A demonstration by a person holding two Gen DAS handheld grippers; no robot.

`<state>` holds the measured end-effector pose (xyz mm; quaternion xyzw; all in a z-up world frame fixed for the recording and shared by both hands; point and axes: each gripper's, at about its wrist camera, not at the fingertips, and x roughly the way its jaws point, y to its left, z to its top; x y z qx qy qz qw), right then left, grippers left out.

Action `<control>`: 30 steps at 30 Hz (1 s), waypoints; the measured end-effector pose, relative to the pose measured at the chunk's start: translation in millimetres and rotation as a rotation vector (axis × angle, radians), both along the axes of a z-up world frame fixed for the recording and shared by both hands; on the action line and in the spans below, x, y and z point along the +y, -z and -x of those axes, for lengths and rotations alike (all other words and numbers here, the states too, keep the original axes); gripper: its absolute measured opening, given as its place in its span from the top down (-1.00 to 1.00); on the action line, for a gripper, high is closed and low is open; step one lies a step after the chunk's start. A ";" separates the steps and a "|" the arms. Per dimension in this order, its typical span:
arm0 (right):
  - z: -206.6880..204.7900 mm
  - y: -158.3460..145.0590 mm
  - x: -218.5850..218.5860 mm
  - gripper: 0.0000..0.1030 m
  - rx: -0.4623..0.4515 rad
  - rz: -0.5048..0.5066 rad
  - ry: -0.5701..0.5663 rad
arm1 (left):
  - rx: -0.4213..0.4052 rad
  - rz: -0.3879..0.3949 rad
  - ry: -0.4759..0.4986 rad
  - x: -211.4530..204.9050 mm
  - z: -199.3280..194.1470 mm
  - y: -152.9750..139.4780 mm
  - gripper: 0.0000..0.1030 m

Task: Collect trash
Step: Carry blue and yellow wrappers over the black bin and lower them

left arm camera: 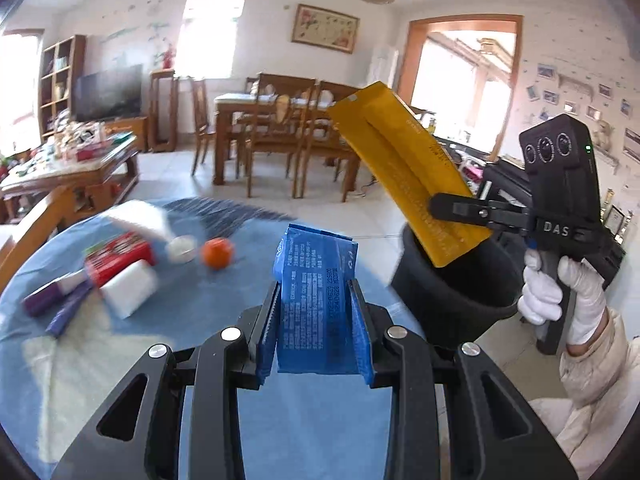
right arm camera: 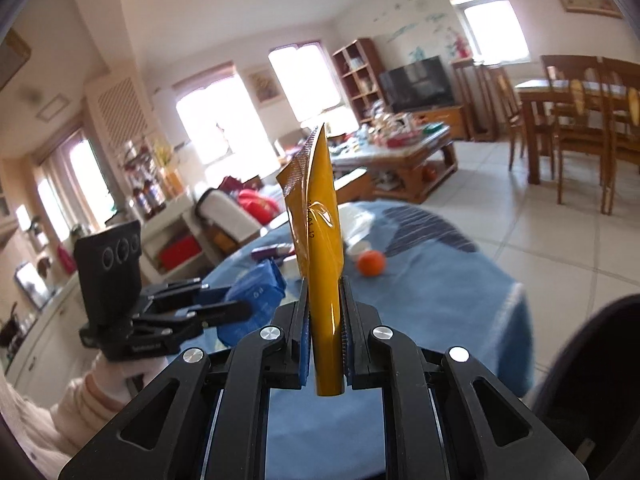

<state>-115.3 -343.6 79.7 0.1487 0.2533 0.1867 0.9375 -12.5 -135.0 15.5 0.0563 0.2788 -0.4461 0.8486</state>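
My left gripper [left arm camera: 316, 292] is shut on a crumpled blue wrapper [left arm camera: 316, 300] and holds it above the blue tablecloth. It also shows in the right wrist view [right arm camera: 236, 308], with the blue wrapper [right arm camera: 256, 292] in it. My right gripper [right arm camera: 324, 292] is shut on a yellow wrapper [right arm camera: 320, 240]. In the left wrist view the right gripper [left arm camera: 440, 204] holds the yellow wrapper [left arm camera: 404, 160] tilted, its lower end over the mouth of a black bin [left arm camera: 452, 292] beside the table.
On the blue tablecloth [left arm camera: 200, 312] lie an orange [left arm camera: 217, 253], a white cup [left arm camera: 182, 247], a red box [left arm camera: 120, 258], a white block [left arm camera: 130, 288] and a purple packet [left arm camera: 52, 300]. A dining table with chairs [left arm camera: 280, 128] and a cluttered coffee table [left arm camera: 72, 164] stand beyond.
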 end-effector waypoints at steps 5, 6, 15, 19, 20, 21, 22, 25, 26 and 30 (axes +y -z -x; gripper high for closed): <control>34.0 1.7 -52.9 0.75 -0.015 -0.033 0.120 | -0.012 0.021 0.087 -54.4 19.4 0.0 0.37; 40.2 4.2 -63.5 0.75 -0.013 -0.038 0.142 | -0.010 0.022 0.100 -61.4 22.9 0.5 0.37; 98.7 40.4 -165.2 0.75 0.018 -0.098 0.383 | 0.016 0.002 0.252 -149.2 51.7 19.4 0.37; 122.7 57.6 -198.4 0.75 0.033 -0.109 0.468 | 0.033 -0.010 0.299 -179.9 57.8 30.0 0.37; 126.4 62.5 -205.4 0.75 0.037 -0.110 0.485 | 0.038 -0.013 0.310 -185.9 57.8 32.2 0.37; 131.3 65.7 -210.9 0.75 0.040 -0.112 0.498 | 0.038 -0.021 0.322 -194.6 59.6 35.2 0.37; 133.7 69.6 -217.0 0.75 0.044 -0.115 0.509 | 0.039 -0.028 0.332 -200.9 60.8 37.4 0.37; 140.6 82.6 -232.5 0.75 0.063 -0.116 0.542 | 0.045 -0.042 0.356 -214.7 66.3 44.6 0.37; 142.9 88.6 -238.7 0.75 0.072 -0.122 0.552 | 0.049 -0.047 0.363 -219.0 67.0 47.0 0.37; 148.0 108.2 -256.3 0.75 0.097 -0.134 0.578 | 0.063 -0.074 0.381 -234.0 69.0 58.7 0.37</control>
